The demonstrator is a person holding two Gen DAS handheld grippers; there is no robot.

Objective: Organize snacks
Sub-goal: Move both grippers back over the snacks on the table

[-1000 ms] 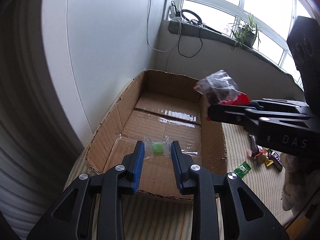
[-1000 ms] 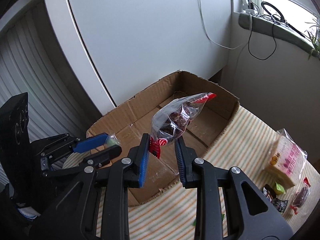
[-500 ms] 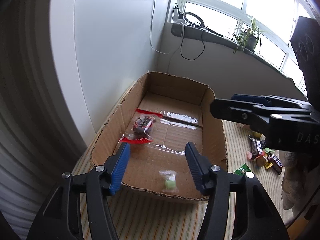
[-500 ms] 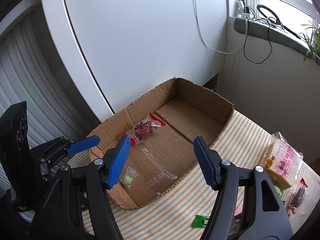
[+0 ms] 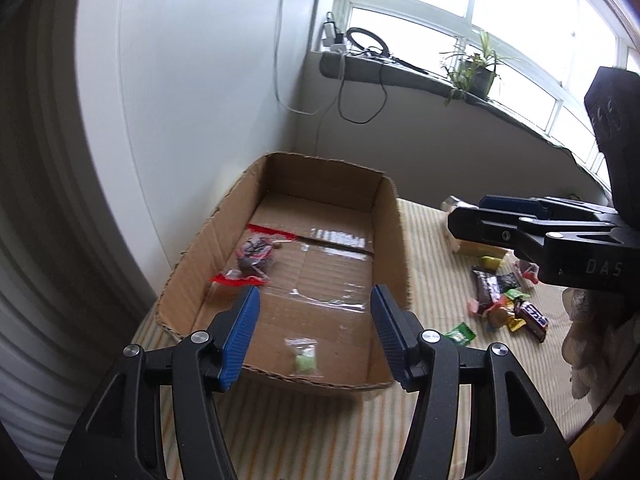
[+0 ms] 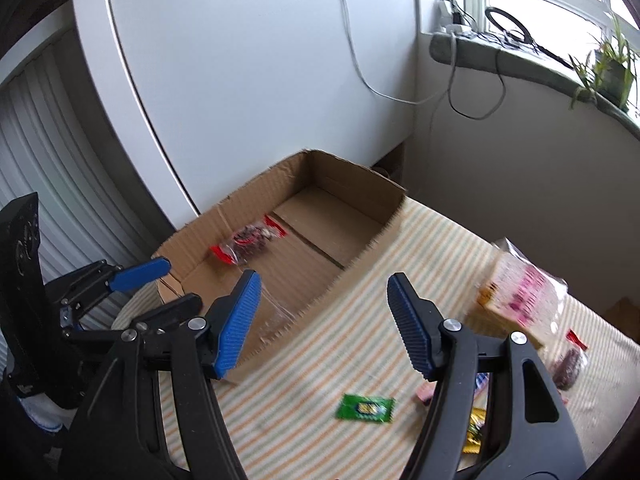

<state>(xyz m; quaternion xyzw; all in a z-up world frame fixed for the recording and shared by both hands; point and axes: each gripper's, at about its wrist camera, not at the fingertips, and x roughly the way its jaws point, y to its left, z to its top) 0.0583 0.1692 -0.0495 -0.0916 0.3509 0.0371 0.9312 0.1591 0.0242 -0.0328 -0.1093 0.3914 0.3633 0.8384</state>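
An open cardboard box (image 5: 390, 240) (image 6: 360, 258) stands on the striped cloth. Inside lie a clear bag of dark red snacks (image 5: 256, 258) (image 6: 250, 242) and a small green candy packet (image 5: 305, 358). My left gripper (image 5: 314, 328) is open and empty above the box's near edge. My right gripper (image 6: 322, 316) is open and empty, over the cloth beside the box; it shows in the left wrist view (image 5: 532, 224). Loose snacks (image 5: 508, 304) lie on the cloth to the right, with a green packet (image 6: 365, 408) and a bread bag (image 6: 520, 292).
A white wall panel (image 6: 260, 80) stands behind the box. A windowsill with cables (image 5: 368, 52) and a plant (image 5: 474, 68) runs along the back. A dark snack bag (image 6: 570, 364) lies at the cloth's right edge.
Both grippers opened and dropped their loads into the box: the left the green candy packet, the right the red snack bag. Both then drew back; the right swung towards the loose snacks.
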